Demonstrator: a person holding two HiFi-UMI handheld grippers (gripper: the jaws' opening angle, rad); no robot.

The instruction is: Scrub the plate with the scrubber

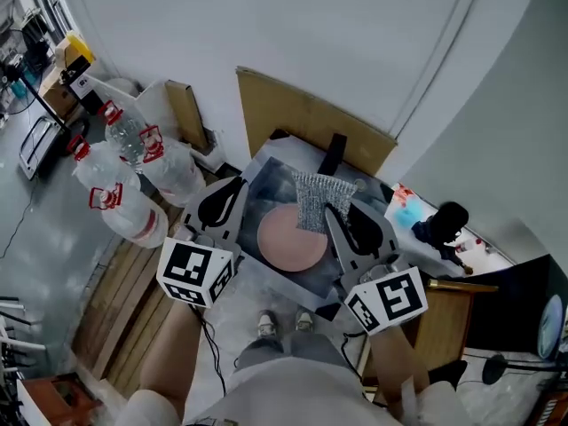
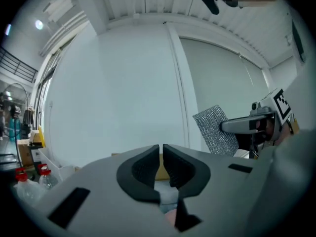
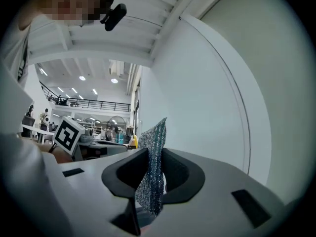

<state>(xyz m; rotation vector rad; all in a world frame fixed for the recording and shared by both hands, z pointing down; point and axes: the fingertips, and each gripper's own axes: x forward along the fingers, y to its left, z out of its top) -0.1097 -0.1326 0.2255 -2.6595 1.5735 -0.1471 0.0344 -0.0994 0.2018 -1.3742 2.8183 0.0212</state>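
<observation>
Head view, looking steeply down past two hand-held tools, both held up and pointing level (toward a plain white wall, per the two gripper views).

Right tool [image 3: 154, 156]: clamped on a square silvery mesh scrubber [image 1: 316, 199], pinched near its lower part. Stands upright between the pads, w/ most of the sheet sticking up and fwd past the tips.

Left tool [image 2: 161, 153]: pads almost together, only a thin slit between, nothing in it. Empty.

Round pink plate [image 1: 286, 240]: flat on a grey worktop [image 1: 268, 177], below both tools and touched by neither. In the head view, sits between the two tools, a little nearer the right one. Overlapped at its upper right rim by the scrubber, but in the picture only, w/ open air between them.

Relation that matters for the next move, as a judgement: straight down. Mesh face vertical, plate face horizontal, so prob. a drop plus a fwd tilt of the right wrist to lay the mesh flat on the pink surface. Right tool the nearer, and the one carrying the scrubber. Left tool free to steady the rim on the plate's left side, approx. the same way down. Round, so no long axis to line up with.

Scrubbing not yet begun, by the look of it.
</observation>
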